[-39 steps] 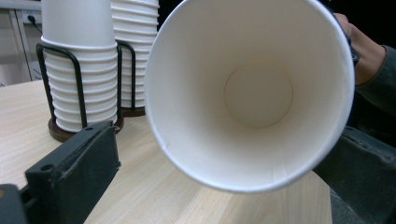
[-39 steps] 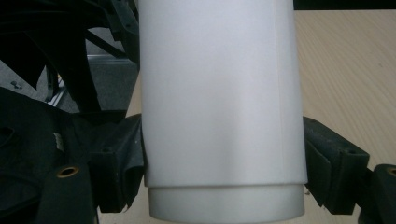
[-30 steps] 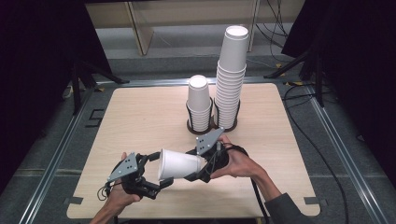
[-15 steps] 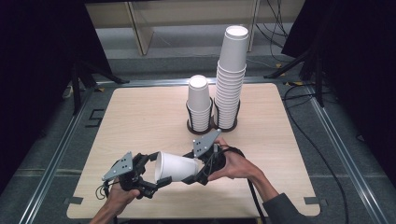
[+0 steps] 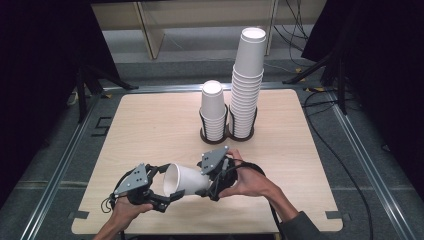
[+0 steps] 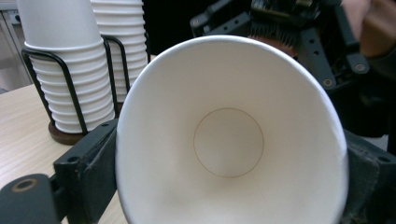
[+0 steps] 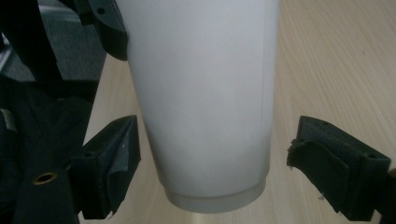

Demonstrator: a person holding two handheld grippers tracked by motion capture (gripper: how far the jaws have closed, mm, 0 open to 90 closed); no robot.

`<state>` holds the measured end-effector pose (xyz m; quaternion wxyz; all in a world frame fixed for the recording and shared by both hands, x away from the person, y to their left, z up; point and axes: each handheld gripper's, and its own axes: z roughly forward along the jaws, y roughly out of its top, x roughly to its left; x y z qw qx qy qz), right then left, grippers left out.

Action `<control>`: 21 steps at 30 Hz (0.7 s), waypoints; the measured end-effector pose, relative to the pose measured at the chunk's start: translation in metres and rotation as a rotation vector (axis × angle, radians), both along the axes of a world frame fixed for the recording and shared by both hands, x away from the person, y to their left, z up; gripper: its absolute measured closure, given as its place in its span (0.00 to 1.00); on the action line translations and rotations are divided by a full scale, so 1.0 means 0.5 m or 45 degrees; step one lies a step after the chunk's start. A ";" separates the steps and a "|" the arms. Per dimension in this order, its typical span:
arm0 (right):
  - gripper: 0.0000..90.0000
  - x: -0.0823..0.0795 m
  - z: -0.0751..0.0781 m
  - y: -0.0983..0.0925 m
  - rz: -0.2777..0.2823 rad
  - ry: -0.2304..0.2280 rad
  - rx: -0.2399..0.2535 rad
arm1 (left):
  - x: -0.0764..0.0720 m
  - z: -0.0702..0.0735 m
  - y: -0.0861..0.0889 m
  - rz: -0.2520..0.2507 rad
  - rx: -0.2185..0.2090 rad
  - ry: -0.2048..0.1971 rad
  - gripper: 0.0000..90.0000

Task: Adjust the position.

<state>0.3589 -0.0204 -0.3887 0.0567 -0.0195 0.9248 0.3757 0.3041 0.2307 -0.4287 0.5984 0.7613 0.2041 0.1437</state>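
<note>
Pale wooden table [image 5: 150,125] on a dark floor, cables trailing at the right. Near edge: a white paper cup [image 5: 184,180] lies on its side between the two grippers, mouth toward the left one, base toward the right one. Left gripper [image 5: 159,194]: jaws have just been closing and now press the cup's rim from both sides; in the left gripper view the rim [image 6: 231,140] is squeezed to an oval. Right gripper [image 5: 214,186]: jaws stand apart on either side of the cup's base, with gaps showing in the right gripper view [image 7: 205,107]; no grip. Farther back, mid-table: a short stack of cups [image 5: 213,110] and a tall stack [image 5: 246,80], side by side in a black wire holder [image 5: 227,134].
</note>
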 end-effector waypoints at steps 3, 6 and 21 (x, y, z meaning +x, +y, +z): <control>0.18 -0.010 -0.005 0.013 0.023 -0.017 -0.048 | -0.005 -0.001 -0.009 -0.008 0.086 -0.016 0.10; 0.19 -0.015 -0.010 0.022 0.039 -0.030 -0.074 | -0.007 -0.001 -0.016 -0.013 0.128 -0.015 0.10; 0.23 -0.013 -0.038 0.043 0.094 0.009 -0.065 | -0.005 -0.003 -0.013 -0.046 0.042 -0.010 0.08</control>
